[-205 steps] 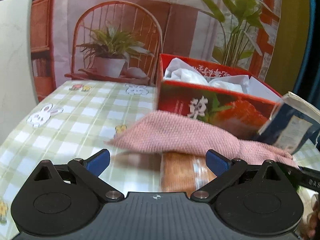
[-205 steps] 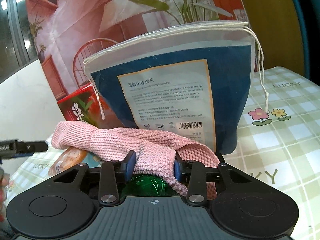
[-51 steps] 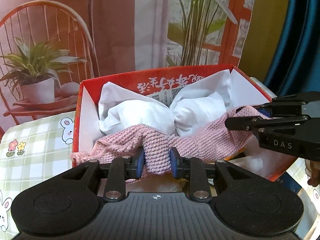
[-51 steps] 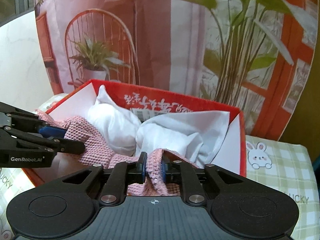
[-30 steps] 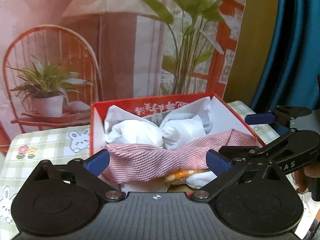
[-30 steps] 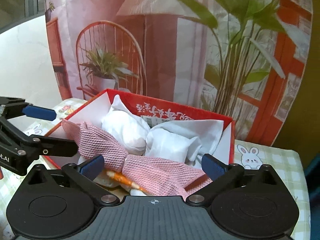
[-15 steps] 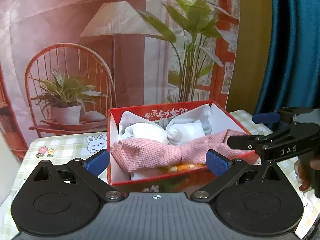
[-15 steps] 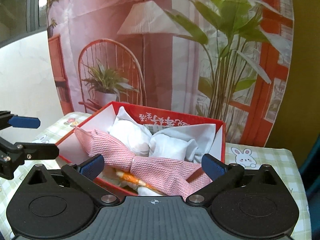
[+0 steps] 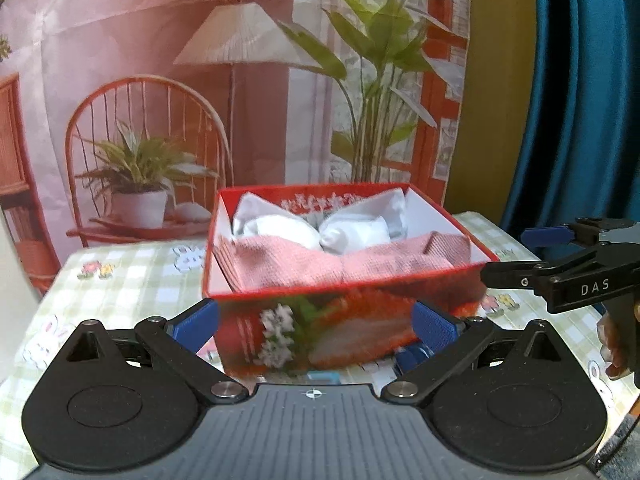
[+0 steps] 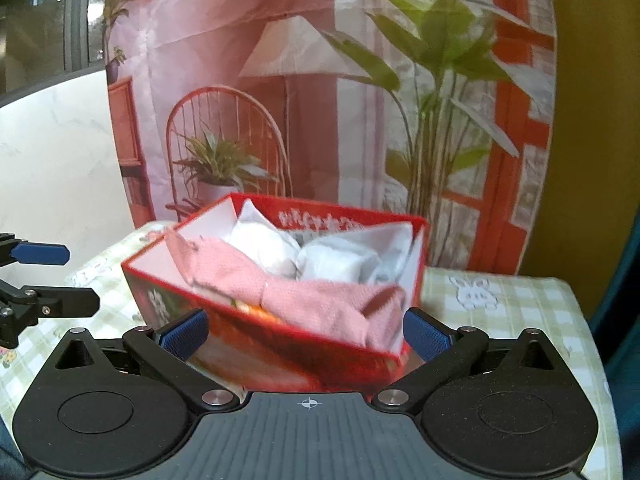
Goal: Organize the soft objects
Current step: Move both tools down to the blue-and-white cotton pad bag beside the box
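A red cardboard box (image 9: pixel 416 276) (image 10: pixel 288 344) stands on the checked tablecloth. Inside it a pink knitted cloth (image 9: pixel 344 266) (image 10: pixel 320 300) lies across the front, with white soft bundles (image 9: pixel 352 232) (image 10: pixel 320 258) behind it and a sliver of an orange packet (image 10: pixel 256 309) under the cloth. My left gripper (image 9: pixel 316 326) is open, held back in front of the box with nothing between its blue pads. My right gripper (image 10: pixel 306 334) is open too, back from the box's right corner. Each gripper shows at the edge of the other's view, right gripper (image 9: pixel 560 256) and left gripper (image 10: pixel 44 276).
The green and white checked tablecloth (image 9: pixel 132 276) (image 10: pixel 500 296) has rabbit and flower prints. A printed backdrop (image 9: pixel 224 92) of a chair, lamp and plants hangs right behind the box. A blue curtain (image 9: pixel 580 100) hangs at the right. Something blue (image 9: pixel 412 356) lies low beside the box's front.
Both grippers let go of the pink cloth, which now lies in the box. Both have since drawn back and lower, so the box's front wall shows.
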### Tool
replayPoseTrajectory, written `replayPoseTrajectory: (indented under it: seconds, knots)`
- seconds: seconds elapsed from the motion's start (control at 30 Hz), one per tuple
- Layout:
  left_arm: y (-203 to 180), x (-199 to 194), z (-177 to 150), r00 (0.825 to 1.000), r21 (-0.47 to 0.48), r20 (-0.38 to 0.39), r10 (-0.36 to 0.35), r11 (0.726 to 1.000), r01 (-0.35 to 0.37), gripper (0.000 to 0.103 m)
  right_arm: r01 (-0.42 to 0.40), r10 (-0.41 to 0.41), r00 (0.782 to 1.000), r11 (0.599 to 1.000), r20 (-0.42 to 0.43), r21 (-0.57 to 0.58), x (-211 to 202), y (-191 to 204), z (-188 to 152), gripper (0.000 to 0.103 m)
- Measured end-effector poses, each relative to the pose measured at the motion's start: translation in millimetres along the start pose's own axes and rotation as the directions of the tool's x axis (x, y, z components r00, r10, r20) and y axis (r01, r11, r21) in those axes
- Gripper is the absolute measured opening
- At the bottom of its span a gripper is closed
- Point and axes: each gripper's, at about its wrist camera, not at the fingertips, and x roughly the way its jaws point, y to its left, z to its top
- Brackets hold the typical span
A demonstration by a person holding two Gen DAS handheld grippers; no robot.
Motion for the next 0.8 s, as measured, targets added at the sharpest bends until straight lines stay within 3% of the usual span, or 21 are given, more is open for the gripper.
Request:
replayPoseTrajectory:
  seconds: [0.2, 0.4, 0.57, 0.8]
  knots:
    - [-11, 6, -25, 0.997, -0.002, -0.053, -0.052, 0.999, 0.052, 0.103, 0.009, -0.009, 0.999, 1.000, -0.043, 0.001, -10, -9, -36, 0.103]
    - [-25, 16, -46, 0.989, 0.020, -0.105, -0.106, 0.994, 0.108, 0.103, 0.003, -0.001, 0.990, 1.000, -0.141, 0.012, -10, -13, -77, 0.102]
    - [-26, 23, -53, 0.984, 0.002, -0.125, -0.128, 0.992, 0.130, 0.103, 0.020, -0.018, 0.973, 1.000, -0.228, 0.007, -5, -14, -104, 0.094]
    - [-20, 29, -59, 0.979, -0.037, -0.146, -0.140, 0.990, 0.136, 0.101, -0.050, 0.069, 0.973, 0.995, -0.218, 0.091, -4, -17, -116, 0.089]
